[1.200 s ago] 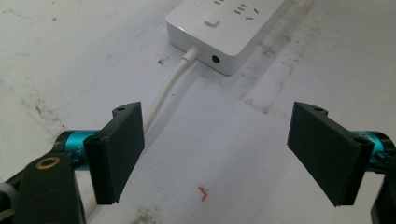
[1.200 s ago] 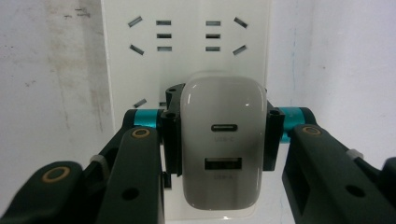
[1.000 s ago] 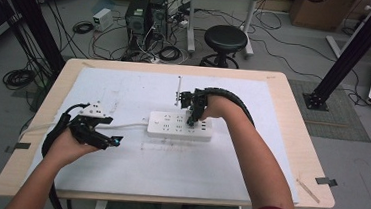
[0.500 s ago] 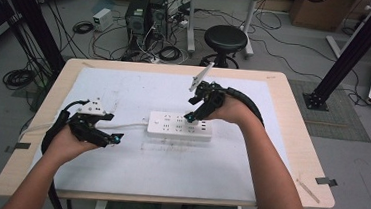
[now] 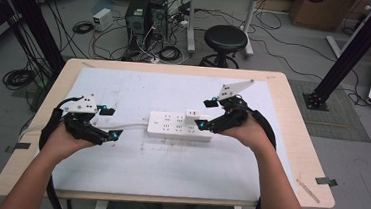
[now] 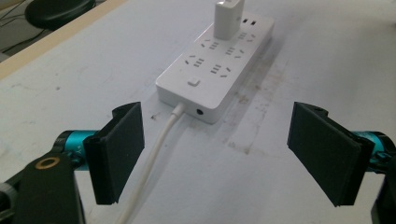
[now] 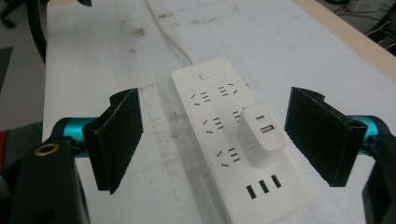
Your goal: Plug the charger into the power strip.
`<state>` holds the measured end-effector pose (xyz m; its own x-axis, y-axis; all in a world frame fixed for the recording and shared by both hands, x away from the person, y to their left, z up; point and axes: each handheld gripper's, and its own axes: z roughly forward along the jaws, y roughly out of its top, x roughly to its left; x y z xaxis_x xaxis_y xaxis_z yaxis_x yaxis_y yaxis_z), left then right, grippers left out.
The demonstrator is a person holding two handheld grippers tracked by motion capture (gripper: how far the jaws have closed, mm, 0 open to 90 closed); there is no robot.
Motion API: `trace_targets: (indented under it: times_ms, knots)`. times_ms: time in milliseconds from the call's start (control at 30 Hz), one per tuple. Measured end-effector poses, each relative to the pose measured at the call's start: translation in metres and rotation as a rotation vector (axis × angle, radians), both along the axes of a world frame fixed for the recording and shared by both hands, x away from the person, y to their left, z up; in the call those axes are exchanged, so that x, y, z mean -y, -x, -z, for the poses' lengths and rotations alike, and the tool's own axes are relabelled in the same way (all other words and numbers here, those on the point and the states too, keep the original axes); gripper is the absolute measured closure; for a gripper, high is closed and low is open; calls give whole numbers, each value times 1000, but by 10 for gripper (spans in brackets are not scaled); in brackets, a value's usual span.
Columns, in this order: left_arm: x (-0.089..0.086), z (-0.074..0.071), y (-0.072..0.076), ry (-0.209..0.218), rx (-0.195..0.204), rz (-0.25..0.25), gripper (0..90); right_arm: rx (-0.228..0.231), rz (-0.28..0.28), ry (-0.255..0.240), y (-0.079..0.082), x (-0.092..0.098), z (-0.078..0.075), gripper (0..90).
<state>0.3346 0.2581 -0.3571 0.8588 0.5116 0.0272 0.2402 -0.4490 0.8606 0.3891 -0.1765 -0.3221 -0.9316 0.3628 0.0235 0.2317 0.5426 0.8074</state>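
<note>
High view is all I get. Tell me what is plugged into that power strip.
Observer: A white USB charger stands in the power strip; the right gripper view shows one USB port on its top face.
Operator: Give me the right gripper's state.
Observer: The right gripper is open, its jaws on either side of the strip's charger end, touching nothing.
Operator: Now report the strip's cable end.
Observer: The left gripper view shows a square button on top near that end and a white cable leaving the end face, passing between the jaws of the open left gripper.
</note>
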Motion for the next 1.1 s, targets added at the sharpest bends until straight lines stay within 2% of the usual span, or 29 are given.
trace_targets:
  times_ms: [33, 167, 300, 367, 500, 633, 833, 1100]
  knots:
    - [0, 0, 0, 0, 0, 0, 188, 0, 0, 0, 0, 0, 0, 197]
    - [-2, 3, 3, 37, 17, 14, 188, 6, 32, -61, 12, 17, 9, 197]
    - [-3, 6, 3, 40, 12, 13, 188, 5, 72, -87, 18, 30, 19, 197]
    - [-2, 8, 2, 28, 8, 7, 188, 4, 88, -96, 19, 36, 25, 197]
    - [0, 8, 1, 22, 0, -2, 188, -12, 119, -106, 20, 43, 31, 197]
    - [0, 7, 1, 28, 0, 1, 188, -3, 130, -110, 20, 46, 32, 197]
    - [-1, 6, 1, 27, 2, -17, 188, 3, 121, -102, 16, 46, 30, 197]
    - [1, 3, 1, 15, 6, -12, 188, 0, 127, -103, 15, 47, 29, 197]
